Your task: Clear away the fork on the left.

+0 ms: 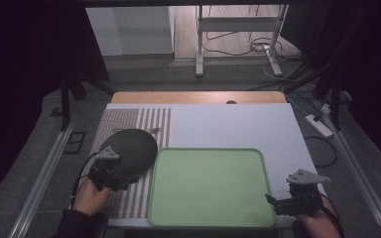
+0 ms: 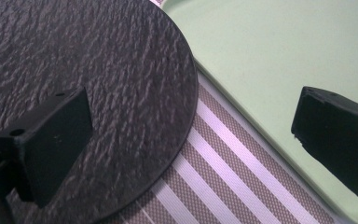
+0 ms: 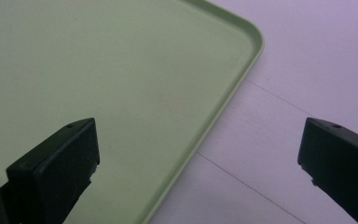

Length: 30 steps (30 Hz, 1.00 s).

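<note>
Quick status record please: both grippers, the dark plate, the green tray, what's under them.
left gripper: open, jaws straddling the near edge of the plate
right gripper: open, over the tray's right rim
dark round plate: flat on the striped mat, left of the tray
striped mat: on the table's left side
green tray: empty, centre front
white table top: under everything

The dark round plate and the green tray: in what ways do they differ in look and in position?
The dark round plate is circular with a rough, slate-like surface; the green tray is a rounded rectangle, smooth, with a raised rim. The plate is smaller than the tray. The plate lies on the striped mat at the left, under the open left claw; the tray lies mostly on the white table. Both lie flat and hold nothing.
</note>
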### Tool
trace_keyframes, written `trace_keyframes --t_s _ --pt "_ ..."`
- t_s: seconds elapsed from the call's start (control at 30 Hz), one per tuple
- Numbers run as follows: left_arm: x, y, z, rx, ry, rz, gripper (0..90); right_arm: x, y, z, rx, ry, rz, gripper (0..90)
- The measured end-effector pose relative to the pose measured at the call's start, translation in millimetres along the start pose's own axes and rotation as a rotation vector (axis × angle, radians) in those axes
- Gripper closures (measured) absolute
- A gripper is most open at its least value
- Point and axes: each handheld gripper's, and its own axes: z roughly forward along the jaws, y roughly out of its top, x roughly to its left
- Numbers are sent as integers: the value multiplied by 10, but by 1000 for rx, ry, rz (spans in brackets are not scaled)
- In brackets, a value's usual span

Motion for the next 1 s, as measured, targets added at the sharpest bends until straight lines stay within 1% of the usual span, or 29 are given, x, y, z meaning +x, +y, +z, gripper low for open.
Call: trace_keyframes --t_s 0.03,0.1,0.13,0.17,0.2,0.27,0.33,0.4,0.6,0.77,0.87,1.0 --pt "17 19 14 3 -2 -4 0 0 0 0 0 0 0 0" --pt "46 59 45 16 -2 2 0 1 1 2 2 1 -2 0" --pt "58 80 62 21 2 13 0 1 1 2 2 1 -2 0" --pt "78 124 101 32 16 34 0 2 1 4 3 0 -3 0" --pt "78 124 101 32 16 34 0 2 1 4 3 0 -3 0" --pt "101 174 142 41 19 44 0 3 1 7 3 2 -4 0" --pt "128 231 180 49 12 41 0 4 1 9 5 2 -7 0" --pt "156 290 216 52 12 47 0 4 1 9 6 2 -8 0" --pt "233 465 345 53 -5 28 0 4 2 11 9 2 -8 0" --pt "271 602 448 54 11 44 0 5 1 12 10 1 -8 0" --pt "301 666 508 63 15 56 0 3 -1 10 10 2 -6 0" --pt "333 733 588 83 45 64 0 3 -3 9 10 3 -6 0"
